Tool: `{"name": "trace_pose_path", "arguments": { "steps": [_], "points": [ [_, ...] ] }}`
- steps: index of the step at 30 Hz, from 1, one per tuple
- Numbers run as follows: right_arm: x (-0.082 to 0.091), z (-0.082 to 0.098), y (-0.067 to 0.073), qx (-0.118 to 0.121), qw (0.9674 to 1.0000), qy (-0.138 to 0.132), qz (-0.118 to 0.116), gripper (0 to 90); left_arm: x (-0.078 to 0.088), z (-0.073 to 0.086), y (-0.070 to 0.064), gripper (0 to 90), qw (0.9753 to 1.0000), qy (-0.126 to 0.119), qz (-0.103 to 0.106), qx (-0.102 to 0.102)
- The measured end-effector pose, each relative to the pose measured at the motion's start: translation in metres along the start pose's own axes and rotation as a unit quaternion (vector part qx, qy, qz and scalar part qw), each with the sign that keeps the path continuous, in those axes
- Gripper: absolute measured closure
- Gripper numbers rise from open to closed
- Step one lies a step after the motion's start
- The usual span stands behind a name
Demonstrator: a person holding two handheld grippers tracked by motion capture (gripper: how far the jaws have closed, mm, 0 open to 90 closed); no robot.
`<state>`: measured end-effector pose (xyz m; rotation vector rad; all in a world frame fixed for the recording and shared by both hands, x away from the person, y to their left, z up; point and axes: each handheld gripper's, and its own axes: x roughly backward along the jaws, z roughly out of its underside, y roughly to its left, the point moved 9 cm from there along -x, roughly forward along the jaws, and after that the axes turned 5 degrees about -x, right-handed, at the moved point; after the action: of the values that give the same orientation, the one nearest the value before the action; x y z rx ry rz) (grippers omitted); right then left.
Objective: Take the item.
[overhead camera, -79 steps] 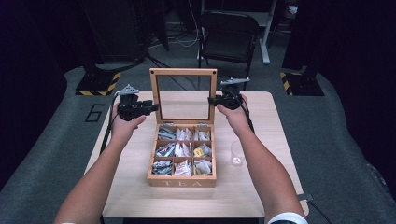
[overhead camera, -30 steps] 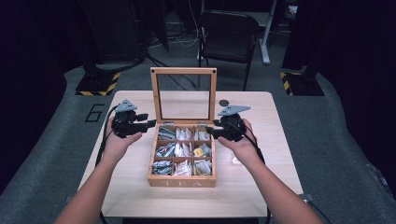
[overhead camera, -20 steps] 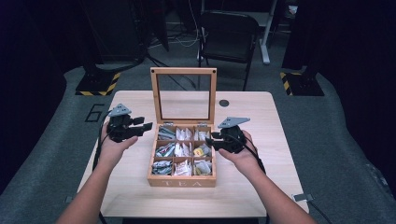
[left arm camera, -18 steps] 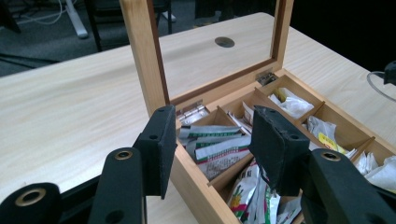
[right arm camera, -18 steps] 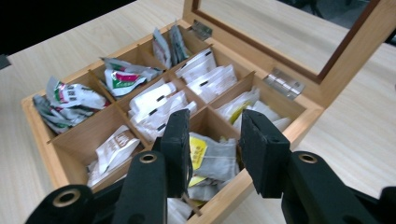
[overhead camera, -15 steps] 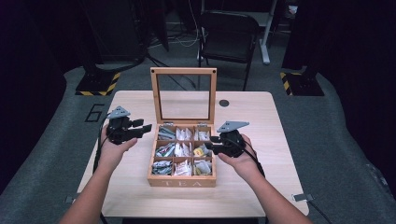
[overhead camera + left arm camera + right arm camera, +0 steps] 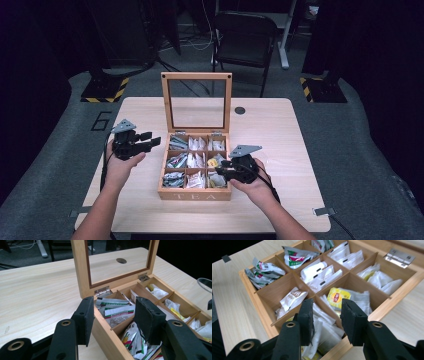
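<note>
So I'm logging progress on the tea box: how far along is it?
Done: the lid of the tea box stands open. In hand: the right gripper hangs open over the near right compartment's sachets; the left gripper straddles the box's wall. Left: no sachet is gripped yet.

This looks like a recording studio or lab set up for filming, not a home. Black curtains (image 7: 45, 60) hang around a patch of grey carpet (image 7: 360, 145), closing it off on both sides. A light wooden table (image 7: 280, 125) stands alone in the middle. Behind it sits a black folding chair (image 7: 245, 35), and loose cables (image 7: 195, 42) trail over the floor by a white stand leg (image 7: 285, 40). Two black floor weights edged with yellow-and-black hazard stripes (image 7: 102, 92) sit at the curtain's foot, and a large number six (image 7: 101, 121) is marked on the carpet.
</note>
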<state>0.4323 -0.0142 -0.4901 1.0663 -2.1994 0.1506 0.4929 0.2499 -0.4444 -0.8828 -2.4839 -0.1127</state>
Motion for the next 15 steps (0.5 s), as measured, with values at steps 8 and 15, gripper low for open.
{"name": "trace_pose_path", "arguments": {
  "steps": [8,15],
  "points": [
    [-0.006,0.012,0.006,-0.004,1.0000,0.008,-0.005,62.7,0.001,0.013,0.001,50.0,0.9999,0.010,-0.002,0.002],
    [-0.009,0.018,0.009,-0.001,1.0000,0.009,-0.002,65.5,0.003,0.022,0.000,49.5,0.9999,0.004,0.002,0.013]
  ]
}}
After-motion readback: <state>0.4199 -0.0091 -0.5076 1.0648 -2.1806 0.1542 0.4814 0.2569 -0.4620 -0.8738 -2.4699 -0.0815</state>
